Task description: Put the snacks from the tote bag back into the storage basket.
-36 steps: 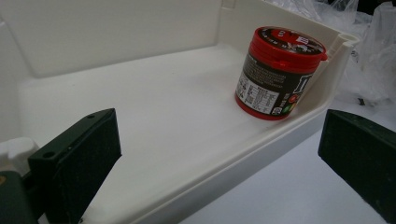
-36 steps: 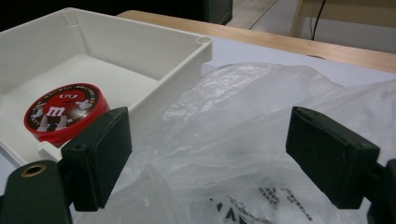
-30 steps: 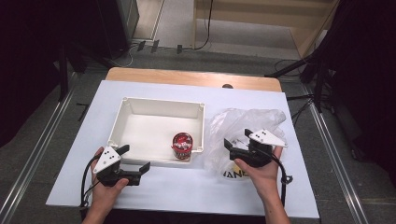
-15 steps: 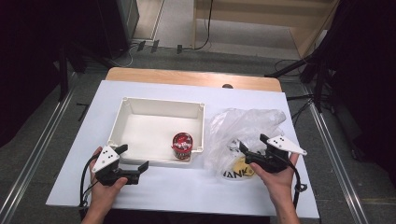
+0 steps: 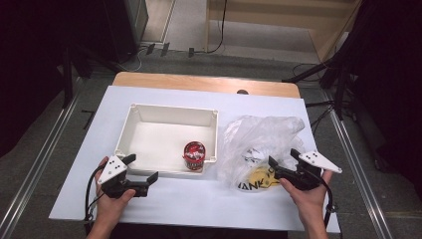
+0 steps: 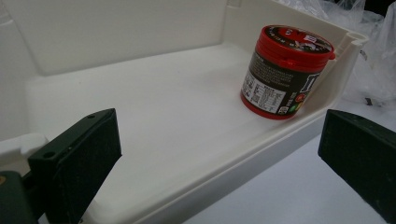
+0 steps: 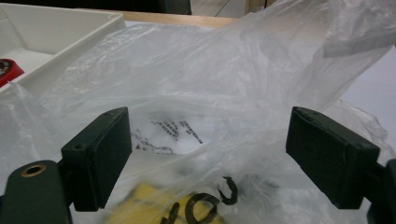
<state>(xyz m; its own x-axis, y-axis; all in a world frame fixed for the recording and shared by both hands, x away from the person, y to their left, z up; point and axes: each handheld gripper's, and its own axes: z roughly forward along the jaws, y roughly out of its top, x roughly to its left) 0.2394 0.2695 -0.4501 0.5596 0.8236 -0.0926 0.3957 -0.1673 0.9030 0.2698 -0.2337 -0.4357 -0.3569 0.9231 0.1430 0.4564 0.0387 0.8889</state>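
High view: the right tool (image 5: 285, 166) has slid back toward the bench's (image 5: 199, 199) near edge, released, jaws wide at the plastic bag (image 5: 259, 139). Left tool (image 5: 142, 169), also released, waits beside the tray (image 5: 169, 112) holding the jar (image 5: 194, 155).

Both grippers, left gripper (image 5: 142, 172) and right gripper (image 5: 283, 163), show black blocky jaws, grey three-cornered top plates (dotted with holes) and trailing black cables.

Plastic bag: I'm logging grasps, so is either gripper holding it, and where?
No. The right gripper is open around the plastic bag; the left gripper is open too.
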